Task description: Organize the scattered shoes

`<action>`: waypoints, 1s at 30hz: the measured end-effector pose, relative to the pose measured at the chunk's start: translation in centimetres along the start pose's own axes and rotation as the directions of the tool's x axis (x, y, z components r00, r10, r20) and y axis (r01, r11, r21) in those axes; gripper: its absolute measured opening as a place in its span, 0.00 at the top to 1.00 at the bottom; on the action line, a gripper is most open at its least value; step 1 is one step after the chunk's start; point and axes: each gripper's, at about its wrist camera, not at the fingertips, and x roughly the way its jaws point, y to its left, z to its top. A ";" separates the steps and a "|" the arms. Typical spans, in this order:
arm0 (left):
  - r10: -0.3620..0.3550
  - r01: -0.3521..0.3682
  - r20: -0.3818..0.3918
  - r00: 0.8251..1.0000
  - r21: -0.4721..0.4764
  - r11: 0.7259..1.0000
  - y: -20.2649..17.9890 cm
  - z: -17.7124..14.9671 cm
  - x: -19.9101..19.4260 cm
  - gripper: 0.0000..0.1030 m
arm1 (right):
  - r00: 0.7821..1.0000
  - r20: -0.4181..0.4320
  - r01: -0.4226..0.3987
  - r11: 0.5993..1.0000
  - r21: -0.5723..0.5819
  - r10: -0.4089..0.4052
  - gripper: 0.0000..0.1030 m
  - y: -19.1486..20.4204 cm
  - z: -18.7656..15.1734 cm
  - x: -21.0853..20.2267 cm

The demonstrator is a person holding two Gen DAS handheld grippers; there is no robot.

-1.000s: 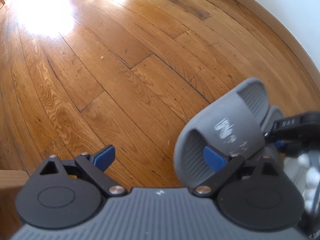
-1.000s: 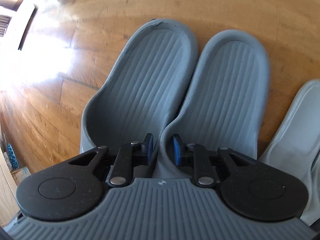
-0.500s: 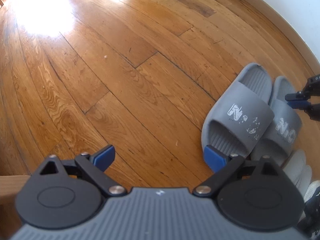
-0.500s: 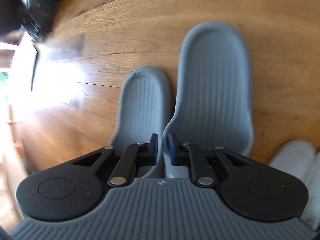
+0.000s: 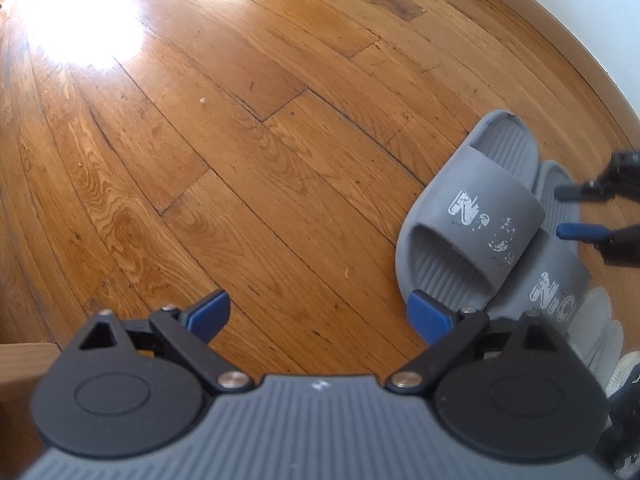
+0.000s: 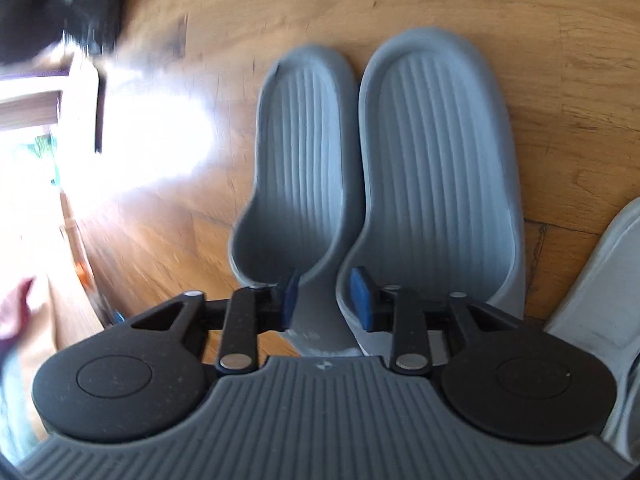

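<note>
Two grey slides lie side by side on the wooden floor, the left slide [image 5: 476, 216] [image 6: 304, 160] touching the right slide [image 5: 560, 276] [image 6: 436, 152]. My right gripper [image 6: 325, 300] [image 5: 580, 212] hovers over their straps. Its jaws are opening, the blue pads [image 6: 360, 300] stand apart, and the slides' adjoining inner edges sit between them without being pressed. My left gripper [image 5: 320, 316] stays wide open above bare floor just left of the slides, with its right pad [image 5: 430, 316] near the left slide's toe end and nothing between its fingers.
A pale slipper [image 6: 600, 280] [image 5: 596, 320] lies right beside the grey pair, with a dark shoe [image 5: 624, 408] past it. A white wall with a skirting board [image 5: 580, 40] runs behind. Wooden furniture [image 5: 20, 364] sits at the lower left. Sun glare covers the far floor.
The grey slides, held up close a second ago, came down onto the floor beside the pale slipper. The right gripper's jaws have parted from their inner edges. The left gripper stayed put.
</note>
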 end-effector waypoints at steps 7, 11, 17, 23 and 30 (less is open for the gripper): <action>-0.007 0.007 0.003 1.000 0.010 1.000 0.3 0.1 -0.1 0.07 | 0.990 0.039 0.135 0.988 -0.068 -0.132 0.53 0.9 -2.1 -0.2; 0.015 -0.015 0.012 1.000 0.001 1.000 0.9 0.0 -0.1 0.07 | 0.972 0.176 0.216 0.892 -0.397 -0.157 0.40 3.5 -5.0 -3.2; 0.017 -0.017 -0.009 1.000 0.002 1.000 0.4 -0.1 0.5 0.07 | 0.952 0.280 0.301 0.538 -0.787 -0.123 0.02 2.9 -12.2 -4.0; 0.022 -0.022 -0.004 1.000 0.039 0.999 -0.3 -0.5 0.4 0.07 | 0.870 0.365 0.447 0.218 -0.868 -0.331 0.03 0.6 -16.1 1.3; 0.041 -0.040 -0.026 0.999 0.024 0.999 0.3 -0.4 1.0 0.07 | 0.829 0.443 0.535 0.255 -0.805 -0.343 0.07 0.5 -13.9 0.3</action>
